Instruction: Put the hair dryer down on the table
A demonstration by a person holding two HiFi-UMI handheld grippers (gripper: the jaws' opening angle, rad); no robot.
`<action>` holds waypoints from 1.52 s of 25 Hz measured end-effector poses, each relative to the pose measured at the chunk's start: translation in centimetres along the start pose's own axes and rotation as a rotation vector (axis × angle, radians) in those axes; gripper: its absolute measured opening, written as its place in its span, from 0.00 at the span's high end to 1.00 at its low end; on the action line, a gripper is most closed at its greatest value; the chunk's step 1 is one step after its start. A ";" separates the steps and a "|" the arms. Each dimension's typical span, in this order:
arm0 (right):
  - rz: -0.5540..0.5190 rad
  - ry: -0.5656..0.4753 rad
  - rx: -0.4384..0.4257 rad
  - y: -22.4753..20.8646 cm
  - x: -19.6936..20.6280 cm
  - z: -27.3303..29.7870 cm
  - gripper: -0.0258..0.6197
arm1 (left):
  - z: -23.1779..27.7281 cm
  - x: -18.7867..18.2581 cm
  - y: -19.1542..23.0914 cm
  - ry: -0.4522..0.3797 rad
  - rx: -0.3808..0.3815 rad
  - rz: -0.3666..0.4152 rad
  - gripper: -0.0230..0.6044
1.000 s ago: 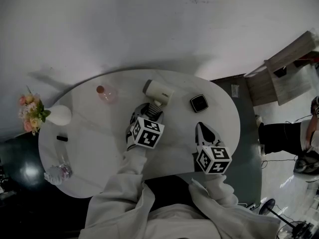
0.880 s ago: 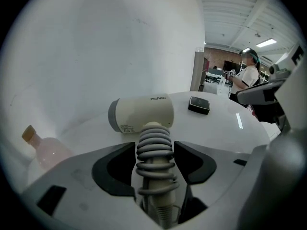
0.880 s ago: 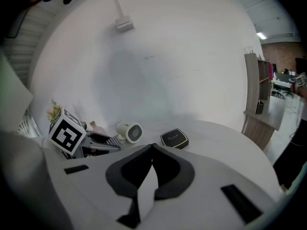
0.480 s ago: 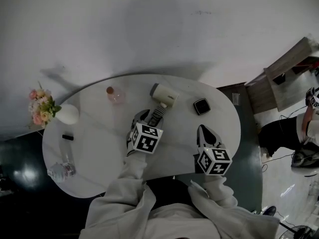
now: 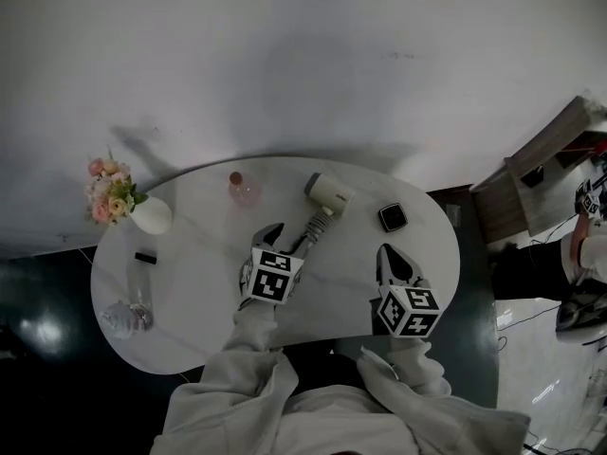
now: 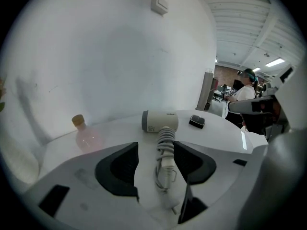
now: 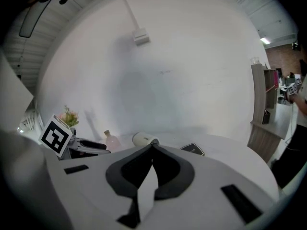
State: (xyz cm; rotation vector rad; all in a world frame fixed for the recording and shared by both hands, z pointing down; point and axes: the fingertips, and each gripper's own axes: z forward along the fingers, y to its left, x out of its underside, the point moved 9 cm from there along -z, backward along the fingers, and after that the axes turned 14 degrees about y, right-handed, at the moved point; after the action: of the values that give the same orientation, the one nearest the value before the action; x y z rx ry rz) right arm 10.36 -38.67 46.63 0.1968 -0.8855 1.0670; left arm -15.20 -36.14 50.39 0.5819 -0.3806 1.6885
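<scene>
A cream hair dryer [image 5: 328, 191] lies on the white oval table [image 5: 190, 287], its cord-wrapped handle [image 5: 312, 227] pointing toward me. My left gripper [image 5: 284, 239] is open, and its jaws straddle the end of the handle with a gap on each side. In the left gripper view the hair dryer [image 6: 159, 121] rests flat, and the handle runs back between the jaws of the left gripper [image 6: 156, 146]. My right gripper [image 5: 391, 257] hovers to the right, shut on nothing. In its own view the right gripper [image 7: 152, 146] has its jaw tips touching, with the hair dryer [image 7: 144, 139] beyond.
A pink bottle [image 5: 243, 190] stands left of the dryer and a black square device [image 5: 393, 217] lies to its right. At the table's left end are a vase of flowers [image 5: 150, 216], a small black item [image 5: 145, 257] and a clear crumpled bottle [image 5: 123, 318]. A wooden shelf [image 5: 531, 164] stands right.
My left gripper has drawn back along the handle toward me, so more of the handle shows. The dryer stays lying on the table. The head view has shifted.
</scene>
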 end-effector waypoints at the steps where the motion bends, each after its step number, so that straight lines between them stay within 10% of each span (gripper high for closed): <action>1: -0.005 -0.007 -0.005 0.2 -0.2 -0.2 0.88 | -0.6 0.1 0.1 -0.009 -0.002 -0.008 0.59; 24: -0.154 -0.128 -0.135 3.0 -5.3 -5.5 0.88 | -13.7 2.0 0.7 -0.347 -0.099 -0.143 0.67; 38: -0.210 -0.172 -0.127 3.2 -4.9 -7.7 0.88 | -17.6 3.9 0.4 -0.503 -0.193 -0.181 0.93</action>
State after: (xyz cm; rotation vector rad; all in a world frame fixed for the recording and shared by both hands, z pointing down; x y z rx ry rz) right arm 10.93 -36.25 37.25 0.2723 -1.0590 0.8039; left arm -19.04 -23.40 38.27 0.8681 -0.8161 1.3011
